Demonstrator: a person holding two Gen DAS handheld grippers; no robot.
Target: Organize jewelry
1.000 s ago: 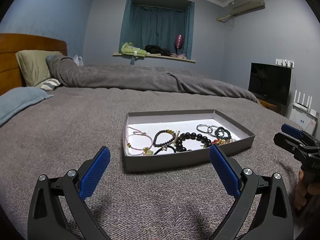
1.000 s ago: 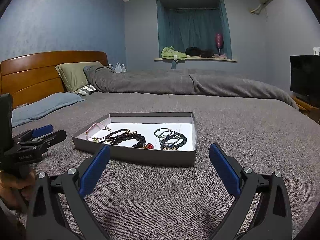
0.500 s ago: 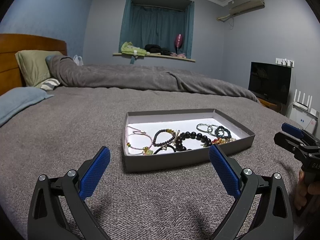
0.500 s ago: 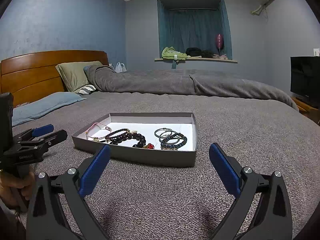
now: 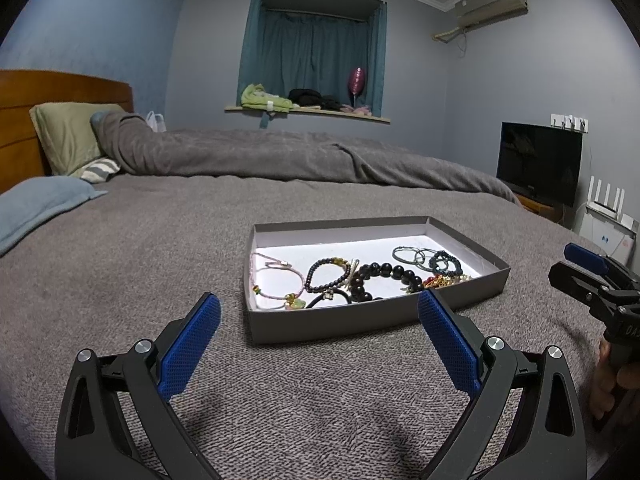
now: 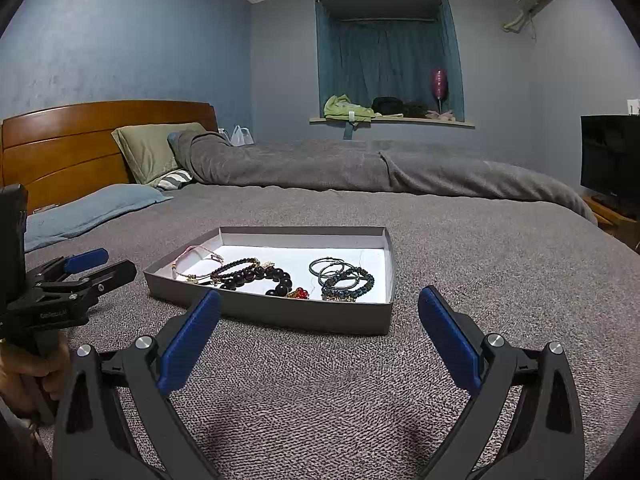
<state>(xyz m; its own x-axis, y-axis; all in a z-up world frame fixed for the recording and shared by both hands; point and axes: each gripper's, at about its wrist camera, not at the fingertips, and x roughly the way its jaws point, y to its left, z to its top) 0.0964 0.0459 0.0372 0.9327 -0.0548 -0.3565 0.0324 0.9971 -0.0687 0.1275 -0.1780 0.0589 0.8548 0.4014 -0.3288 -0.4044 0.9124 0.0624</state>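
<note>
Closest in, the left tool [image 5: 319, 316] sits low over the grey bedspread [image 5: 120, 264] with its blue pads spread wide and nothing between them, aimed at the near left corner of the box. The right tool [image 6: 319, 316] is the same deal, spread and empty, pointing at the box from the other side, so the two bracket it, probably so either can reach whichever half is closer

Just past the pads is the shallow grey box [image 5: 360, 320], flat on the bed with its lid off and a white floor that makes the small stuff easy to pick out. All the jewelry is inside it, none on the bedspread that I can see. It's loosely in a row: a thin pink cord bracelet [image 5: 276, 280] on the left, a small dark beaded bracelet [image 5: 326, 274] next to it, a chunky black bead bracelet [image 5: 384, 276] in the middle, something red and gold [image 6: 298, 293] by the front wall, then thin metal hoops [image 6: 326, 267] and dark blue-green beaded bands [image 6: 352, 282] on the right. A few in the middle overlap, hard to say if they're tangled

That fits either jewelry already gathered up or a pile waiting to be sorted

Further back: rolled grey duvet [image 5: 280, 156], pillows [image 5: 68, 136], wooden headboard [image 6: 80, 148]
</note>
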